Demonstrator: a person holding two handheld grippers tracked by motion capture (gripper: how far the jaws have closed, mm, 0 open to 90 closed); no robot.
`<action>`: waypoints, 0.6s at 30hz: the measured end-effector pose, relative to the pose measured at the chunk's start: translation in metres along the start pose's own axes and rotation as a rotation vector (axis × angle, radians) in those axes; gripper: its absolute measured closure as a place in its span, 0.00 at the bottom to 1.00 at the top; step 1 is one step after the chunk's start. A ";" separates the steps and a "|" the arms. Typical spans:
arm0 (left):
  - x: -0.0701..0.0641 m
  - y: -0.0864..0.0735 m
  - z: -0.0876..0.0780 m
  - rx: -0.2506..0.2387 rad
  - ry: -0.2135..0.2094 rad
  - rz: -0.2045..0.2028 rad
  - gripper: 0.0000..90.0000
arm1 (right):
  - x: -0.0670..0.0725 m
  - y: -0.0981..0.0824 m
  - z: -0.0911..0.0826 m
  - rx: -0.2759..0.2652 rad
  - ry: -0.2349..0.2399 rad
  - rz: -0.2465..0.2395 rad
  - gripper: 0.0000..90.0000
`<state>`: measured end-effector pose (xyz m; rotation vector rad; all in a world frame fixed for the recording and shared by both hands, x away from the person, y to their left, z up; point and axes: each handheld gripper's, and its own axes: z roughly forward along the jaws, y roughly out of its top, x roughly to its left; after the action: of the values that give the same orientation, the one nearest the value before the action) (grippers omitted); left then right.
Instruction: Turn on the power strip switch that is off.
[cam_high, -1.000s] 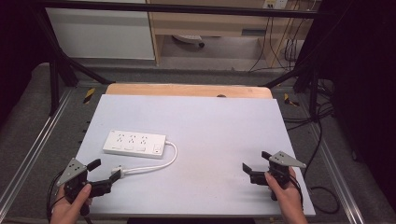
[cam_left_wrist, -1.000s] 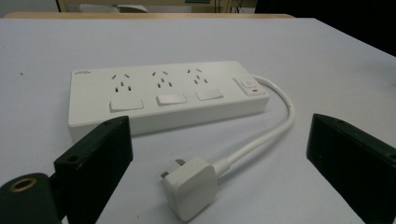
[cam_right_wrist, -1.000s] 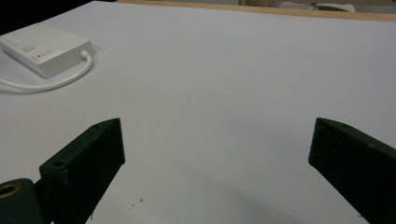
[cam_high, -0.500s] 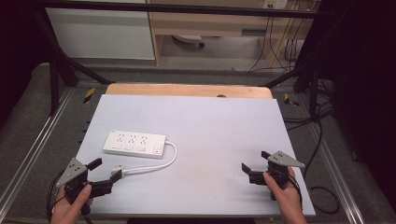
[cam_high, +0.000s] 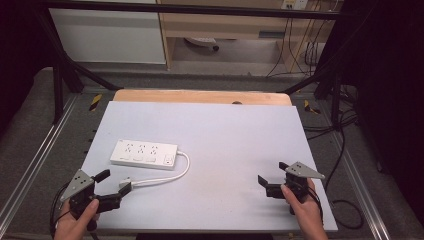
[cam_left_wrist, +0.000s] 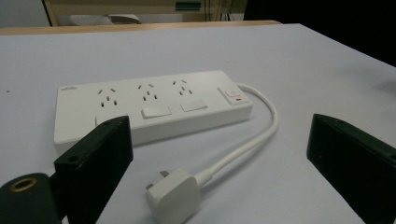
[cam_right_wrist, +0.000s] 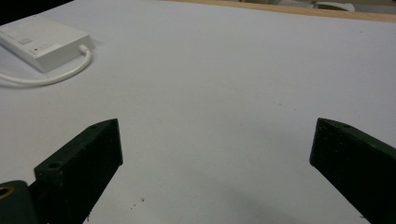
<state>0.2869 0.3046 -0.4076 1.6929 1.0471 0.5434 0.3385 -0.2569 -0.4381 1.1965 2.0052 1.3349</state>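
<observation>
Plug (cam_left_wrist: 173, 196) lies flat on the desk (cam_high: 240, 130) between the wide-spread jaws of my left gripper (cam_high: 114, 186), which holds nothing; its prongs point toward the power strip (cam_high: 144, 154). That white strip sits just beyond, well inside the desk's left edge, its cord (cam_high: 177, 175) curling back to the plug. My right gripper (cam_high: 272, 176) hovers near the desk's front right corner, jaws wide apart and empty. Bare desk surface stretches between my two grippers and out to the far wooden edge (cam_high: 200, 96).
</observation>
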 end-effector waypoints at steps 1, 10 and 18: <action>0.000 0.001 0.000 -0.005 0.000 0.000 0.08 | 0.000 0.000 0.000 -0.001 0.001 -0.003 0.03; -0.003 0.007 0.002 -0.023 0.004 0.007 0.09 | 0.004 0.000 0.004 0.019 0.009 -0.019 0.03; -0.005 0.018 0.001 -0.047 0.024 0.001 0.09 | 0.004 -0.001 0.003 0.019 0.012 -0.018 0.03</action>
<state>0.2919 0.2986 -0.3910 1.6492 1.0432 0.5860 0.3389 -0.2521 -0.4398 1.1783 2.0363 1.3205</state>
